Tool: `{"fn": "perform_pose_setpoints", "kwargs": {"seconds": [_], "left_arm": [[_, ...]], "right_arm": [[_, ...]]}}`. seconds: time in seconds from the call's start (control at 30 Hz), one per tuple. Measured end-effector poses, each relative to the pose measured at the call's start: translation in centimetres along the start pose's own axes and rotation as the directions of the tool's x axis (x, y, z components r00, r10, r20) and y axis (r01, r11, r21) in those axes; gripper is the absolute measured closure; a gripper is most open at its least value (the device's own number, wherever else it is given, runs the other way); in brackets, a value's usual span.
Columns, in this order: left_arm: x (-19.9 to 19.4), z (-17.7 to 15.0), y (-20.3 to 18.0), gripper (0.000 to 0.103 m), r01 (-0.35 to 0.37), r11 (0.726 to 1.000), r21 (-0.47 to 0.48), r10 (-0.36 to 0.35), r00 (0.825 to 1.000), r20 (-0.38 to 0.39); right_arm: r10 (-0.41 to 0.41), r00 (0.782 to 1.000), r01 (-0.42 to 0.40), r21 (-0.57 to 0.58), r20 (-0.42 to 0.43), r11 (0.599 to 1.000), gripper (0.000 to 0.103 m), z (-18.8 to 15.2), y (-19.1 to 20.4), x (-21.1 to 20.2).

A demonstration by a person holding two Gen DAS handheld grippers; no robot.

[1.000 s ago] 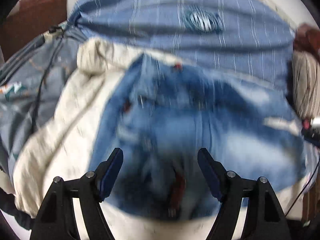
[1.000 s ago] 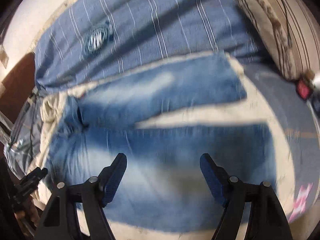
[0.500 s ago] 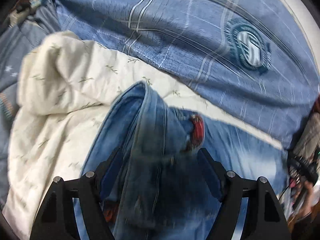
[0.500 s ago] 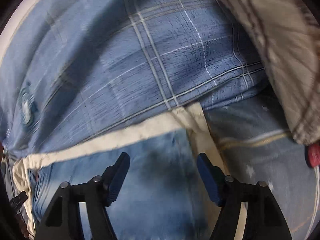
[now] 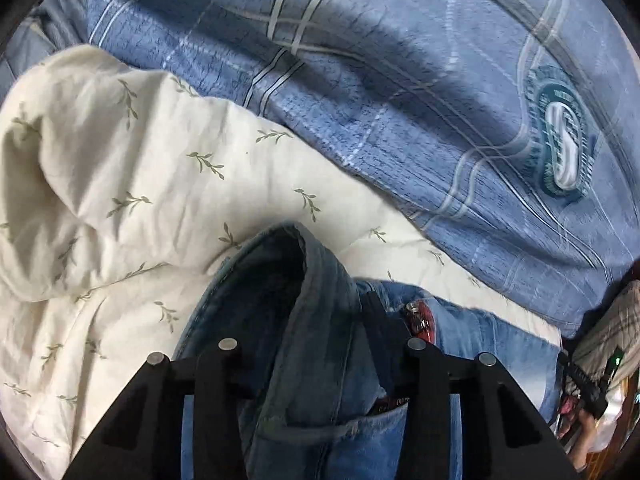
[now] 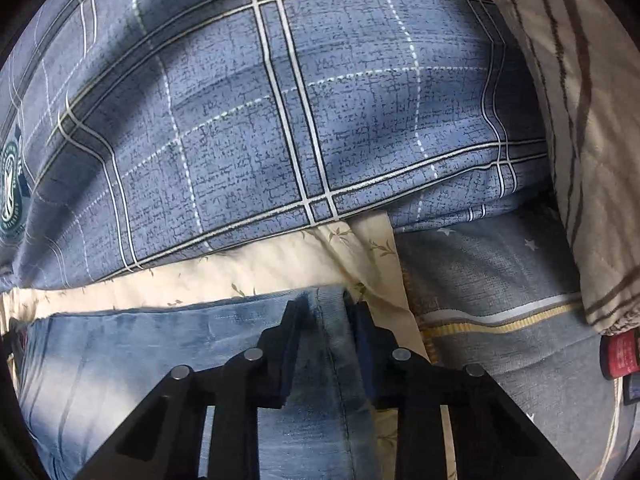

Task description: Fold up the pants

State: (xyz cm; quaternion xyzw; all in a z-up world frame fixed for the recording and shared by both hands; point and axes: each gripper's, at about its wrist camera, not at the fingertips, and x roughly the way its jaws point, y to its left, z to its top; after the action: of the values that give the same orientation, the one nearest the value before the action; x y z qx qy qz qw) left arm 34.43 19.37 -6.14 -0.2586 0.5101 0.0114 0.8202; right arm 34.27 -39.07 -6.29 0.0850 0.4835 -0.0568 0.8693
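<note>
The blue jeans (image 5: 320, 364) lie on a cream leaf-print blanket (image 5: 132, 184). In the left wrist view my left gripper (image 5: 320, 320) is shut on the bunched waistband, which bulges up between the jaws; a red patch (image 5: 424, 320) shows beside the right finger. In the right wrist view my right gripper (image 6: 325, 312) is shut on the hem end of a jeans leg (image 6: 160, 344), near the blanket's corner (image 6: 376, 248). The fingertips are partly buried in denim.
A blue plaid quilt (image 6: 280, 120) with a round green emblem (image 5: 560, 152) lies behind the blanket. A beige striped pillow (image 6: 580, 120) is at right, above a grey-blue star-print sheet (image 6: 500, 280). A red object (image 6: 620, 352) sits at the right edge.
Both grippers moved down and forward onto the jeans and closed, the left on the waistband, the right on the leg hem. Both were open earlier.
</note>
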Motion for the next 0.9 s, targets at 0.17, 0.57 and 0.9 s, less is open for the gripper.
{"fn": "perform_pose_setpoints", "kwargs": {"seconds": [0.17, 0.57, 0.9], "left_arm": [[0.5, 0.0, -0.3, 0.073, -0.031, 0.999, 0.022, 0.031, 0.999, 0.008], [-8.3, -2.3, -1.6, 0.086, -0.014, 0.998, 0.066, 0.005, 0.990, 0.139], [-20.4, -13.2, 2.1, 0.086, 0.162, 0.982, 0.097, -0.180, 0.958, 0.224]], "right_arm": [[0.016, 1.000, -0.016, -0.004, -0.015, 1.000, 0.074, 0.1, -0.1, 0.2], [0.054, 0.991, -0.057, 0.027, 0.122, 0.998, 0.099, 0.2, -1.3, -6.6], [0.140, 0.945, -0.205, 0.203, 0.295, 0.957, 0.099, -10.1, -7.4, -19.9]]}}
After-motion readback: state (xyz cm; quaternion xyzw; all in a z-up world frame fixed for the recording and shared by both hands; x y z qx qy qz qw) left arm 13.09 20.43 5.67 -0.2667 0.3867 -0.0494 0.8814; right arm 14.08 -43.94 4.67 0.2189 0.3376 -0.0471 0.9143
